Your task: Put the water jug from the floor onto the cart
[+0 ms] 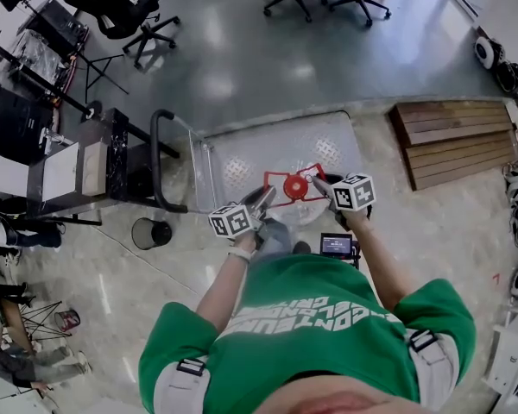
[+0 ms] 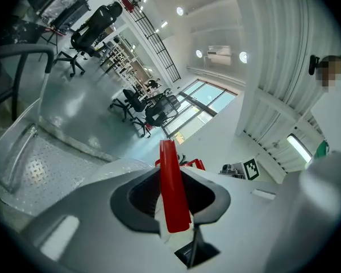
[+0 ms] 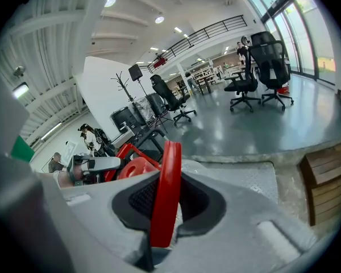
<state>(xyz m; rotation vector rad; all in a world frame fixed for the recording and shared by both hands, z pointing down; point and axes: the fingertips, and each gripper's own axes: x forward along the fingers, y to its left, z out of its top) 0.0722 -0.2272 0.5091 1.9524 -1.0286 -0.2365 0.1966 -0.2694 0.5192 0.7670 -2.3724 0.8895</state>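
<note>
The water jug hangs over the cart's silver platform [image 1: 259, 149]. In the head view I see its red cap [image 1: 295, 188] and red carrying handle [image 1: 281, 179]. My left gripper [image 1: 264, 200] is shut on the handle's left side, and its own view shows the red bar [image 2: 171, 186] pinched between the pads. My right gripper [image 1: 319, 185] is shut on the handle's right side, with the red bar [image 3: 166, 186] clamped in its jaws. In the right gripper view the cap [image 3: 137, 168] and the left gripper [image 3: 94, 165] lie just beyond. The jug's clear body is mostly hidden.
The cart's black push handle [image 1: 160, 158] stands at its left end. A wooden ramp [image 1: 453, 143] lies to the right, a small black bin [image 1: 151, 232] near left, a loaded table [image 1: 69, 171] further left. Office chairs [image 1: 129, 11] stand on the grey floor beyond.
</note>
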